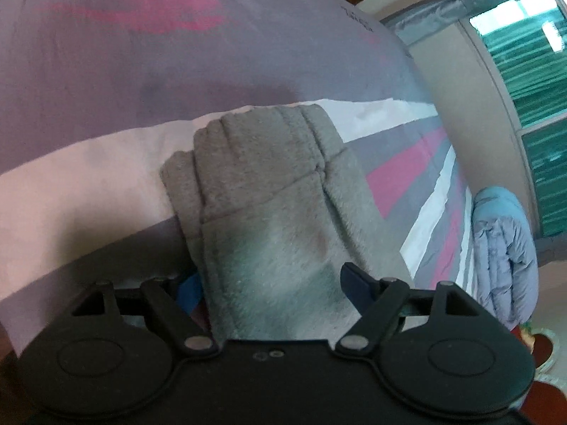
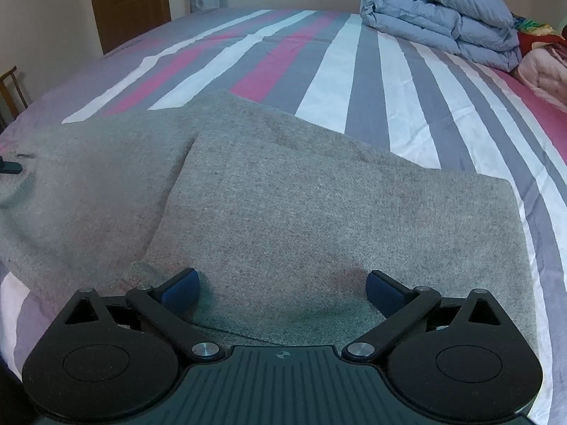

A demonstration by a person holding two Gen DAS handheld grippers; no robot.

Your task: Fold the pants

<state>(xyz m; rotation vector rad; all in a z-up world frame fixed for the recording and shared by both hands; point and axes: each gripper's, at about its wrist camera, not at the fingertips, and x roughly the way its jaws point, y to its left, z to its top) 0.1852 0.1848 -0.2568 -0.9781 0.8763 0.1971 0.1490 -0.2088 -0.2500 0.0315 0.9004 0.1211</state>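
The grey fleece pants (image 2: 283, 191) lie on the striped bed, with one layer folded over another. In the left wrist view a narrow grey part of the pants (image 1: 269, 212), with a cuff seam, runs between the fingers of my left gripper (image 1: 273, 283). The jaws stand wide apart with the cloth between them, and the left blue pad is partly hidden by it. My right gripper (image 2: 281, 287) is open just above the near edge of the folded layer, its blue pads (image 2: 180, 287) apart on either side.
The bed sheet (image 2: 354, 71) has grey, white and pink stripes. A folded blue duvet (image 2: 443, 14) lies at the far right corner, also in the left wrist view (image 1: 503, 255). A pink blanket (image 2: 545, 71) is beside it. A wooden door (image 2: 127, 0) and a chair (image 2: 10, 92) stand at the left.
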